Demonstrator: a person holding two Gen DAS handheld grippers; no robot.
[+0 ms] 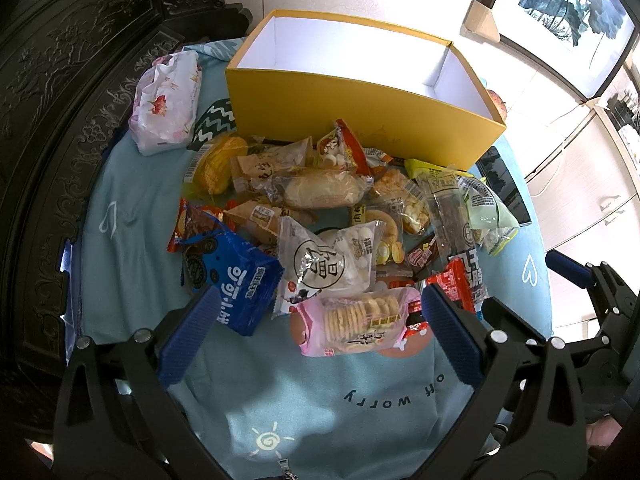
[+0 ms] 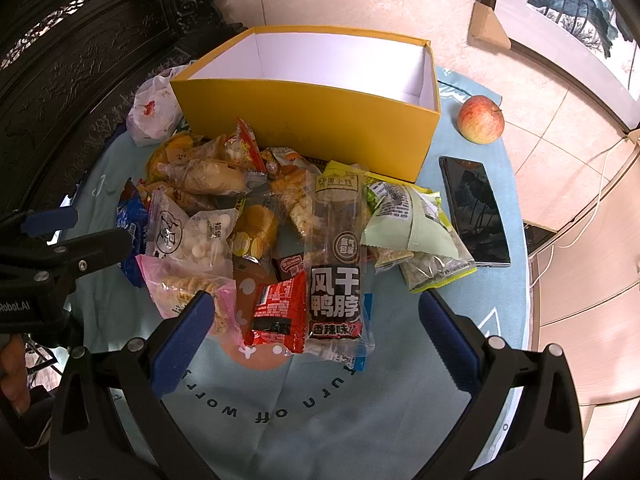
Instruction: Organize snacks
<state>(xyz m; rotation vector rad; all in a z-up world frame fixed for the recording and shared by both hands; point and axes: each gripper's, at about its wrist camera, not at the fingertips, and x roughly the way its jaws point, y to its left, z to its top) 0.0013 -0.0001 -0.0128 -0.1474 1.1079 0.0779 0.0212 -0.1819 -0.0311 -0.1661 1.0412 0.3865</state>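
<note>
Your left hand-held gripper [image 1: 320,320] hovers with its ridged blue pads spread wide, holding nothing; below it lies a crinkly pink pack [image 1: 356,320] of round crackers. Your right hand-held gripper [image 2: 316,320] is likewise spread and holds nothing, above a long clear pouch [image 2: 335,268] with bold black lettering and a glossy red packet [image 2: 276,312] just beside it.

The snacks [image 1: 320,216] lie heaped on the round worktop [image 1: 132,240], which wears a soft pale-blue cloth printed with hearts and a sun. Among them are a shiny blue cookie bag [image 1: 236,284], a clear bag with white sweets [image 1: 332,264] and a pale green pouch [image 2: 408,224].

Behind the heap stands a rectangular yellow cardboard box [image 2: 312,120], open-topped, with smooth white inside walls. A floral tissue pack [image 1: 166,104] sits to its left. To its right rest a round apple [image 2: 480,119] and a flat black phone [image 2: 476,212].
</note>
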